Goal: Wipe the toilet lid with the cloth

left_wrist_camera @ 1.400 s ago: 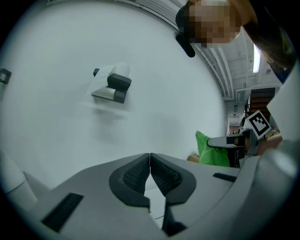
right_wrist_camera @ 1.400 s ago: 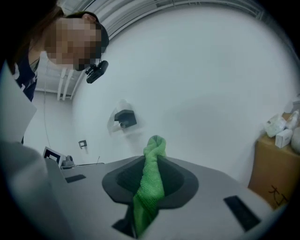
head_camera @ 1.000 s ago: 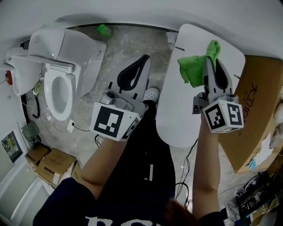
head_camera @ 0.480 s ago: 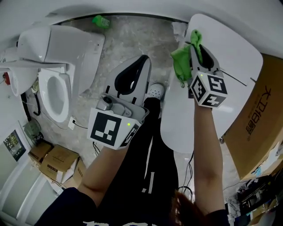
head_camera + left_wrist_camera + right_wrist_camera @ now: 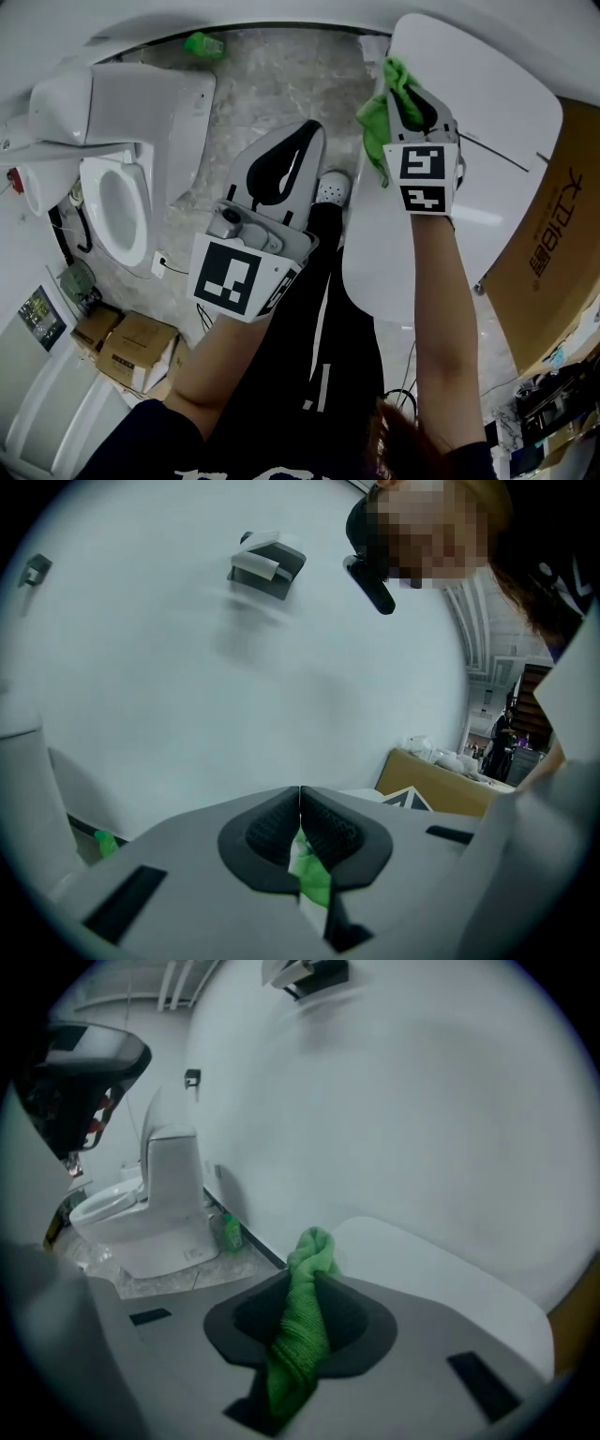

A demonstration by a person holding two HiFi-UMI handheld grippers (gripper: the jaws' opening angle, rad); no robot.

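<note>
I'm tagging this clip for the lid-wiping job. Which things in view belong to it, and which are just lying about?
For the job:
green cloth, clamped in the right tongs
white toilet lid

Lying about:
toilet
green bottle on the floor
cardboard boxes
left tongs, shut and idle

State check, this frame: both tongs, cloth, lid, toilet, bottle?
left tongs: shut, empty.
right tongs: shut on the cloth.
cloth: bunched, sticking out past the tips.
lid: off the toilet, cloth at its far corner.
toilet: bowl uncovered.
bottle: upright by the wall.
</note>
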